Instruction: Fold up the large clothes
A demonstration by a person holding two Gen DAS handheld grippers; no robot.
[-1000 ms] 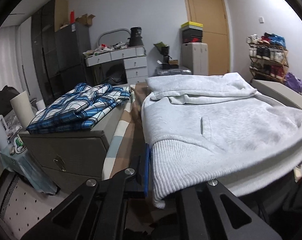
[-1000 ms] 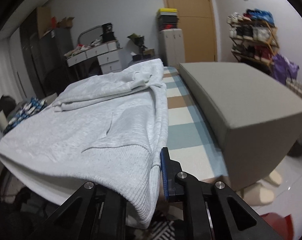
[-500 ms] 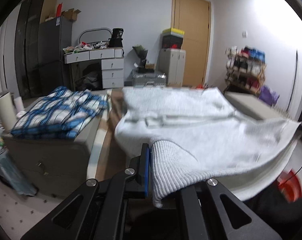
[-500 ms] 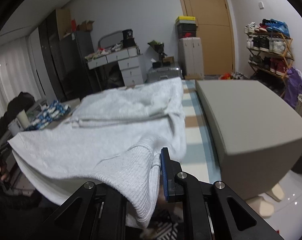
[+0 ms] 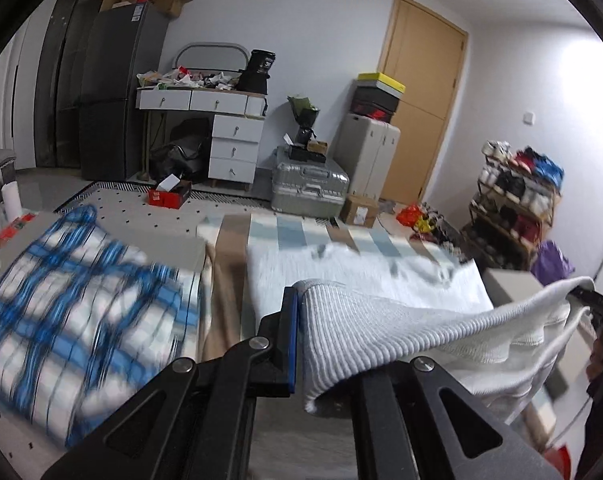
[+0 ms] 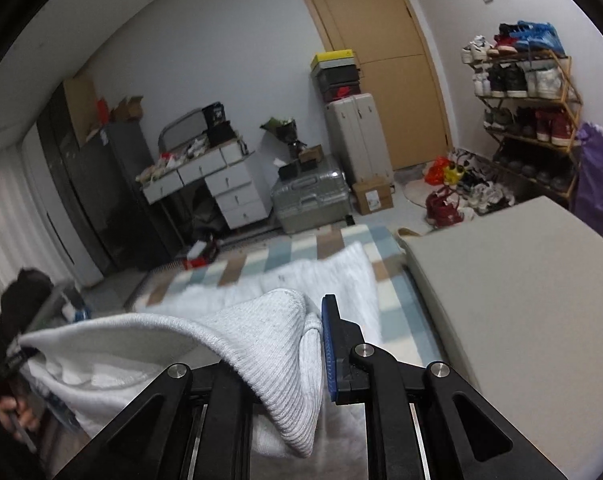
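A light grey sweatshirt (image 5: 365,280) lies on the striped bed cover (image 5: 261,232), its ribbed hem lifted off the bed. My left gripper (image 5: 325,344) is shut on one corner of the ribbed hem (image 5: 381,332). My right gripper (image 6: 297,356) is shut on the other hem corner (image 6: 269,352). The hem stretches between the two grippers, raised above the rest of the sweatshirt (image 6: 321,276). The right gripper also shows at the right edge of the left wrist view (image 5: 593,304).
A folded blue plaid shirt (image 5: 73,312) lies on a grey box at the left. A grey box (image 6: 513,300) stands right of the bed. Beyond are a silver suitcase (image 5: 309,188), a white desk (image 5: 221,128), a shoe rack (image 6: 525,92) and a door (image 5: 421,92).
Both grippers have lifted the hem up and carried it forward over the sweatshirt's body. The view now looks down on the bed, and more striped cover shows at the far end.
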